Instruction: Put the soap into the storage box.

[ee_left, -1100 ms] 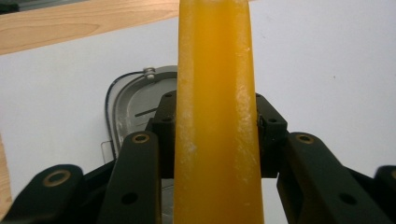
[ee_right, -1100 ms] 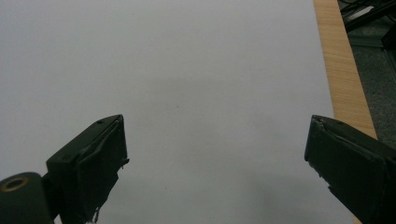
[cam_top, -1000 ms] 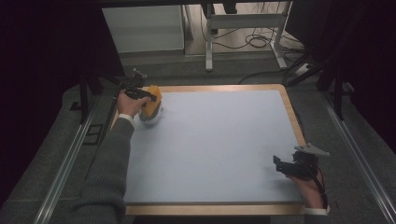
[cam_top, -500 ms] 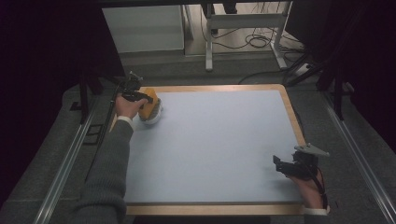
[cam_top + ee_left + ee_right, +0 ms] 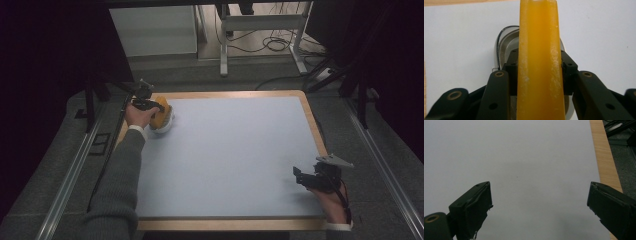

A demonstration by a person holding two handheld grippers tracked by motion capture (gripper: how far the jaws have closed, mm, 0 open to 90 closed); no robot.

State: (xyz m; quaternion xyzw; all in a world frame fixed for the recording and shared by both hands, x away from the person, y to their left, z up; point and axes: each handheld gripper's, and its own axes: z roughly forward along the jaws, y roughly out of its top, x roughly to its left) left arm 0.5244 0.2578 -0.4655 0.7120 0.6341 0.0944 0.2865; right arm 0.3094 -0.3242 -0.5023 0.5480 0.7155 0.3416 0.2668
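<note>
A pale blue-grey mat point(image 5: 235, 155) with a light wooden border covered the table. At its far left corner sat a small shallow white bowl with a dark rim line point(image 5: 164, 125), and a tall, flat orange plastic piece point(image 5: 161, 113) stood over it. The left gripper point(image 5: 146, 104), held in the person's left hand point(image 5: 139, 116) at the end of a grey sleeve, had its 2 black jaws closed against the 2 opposite sides of that orange piece. In the left gripper view the orange piece point(image 5: 539, 62) rose between the jaws from the bottom edge to the top, and the bowl point(image 5: 504, 47) lay beneath it with its grey inside partly showing; what else, if anything, lay in the bowl could not be told. The right gripper point(image 5: 306, 178) rested at the near right of the mat, well apart from the bowl, in the person's right hand point(image 5: 334, 202). In the right gripper view its jaws stood wide apart with nothing between them, over bare mat point(image 5: 536, 165).
</note>
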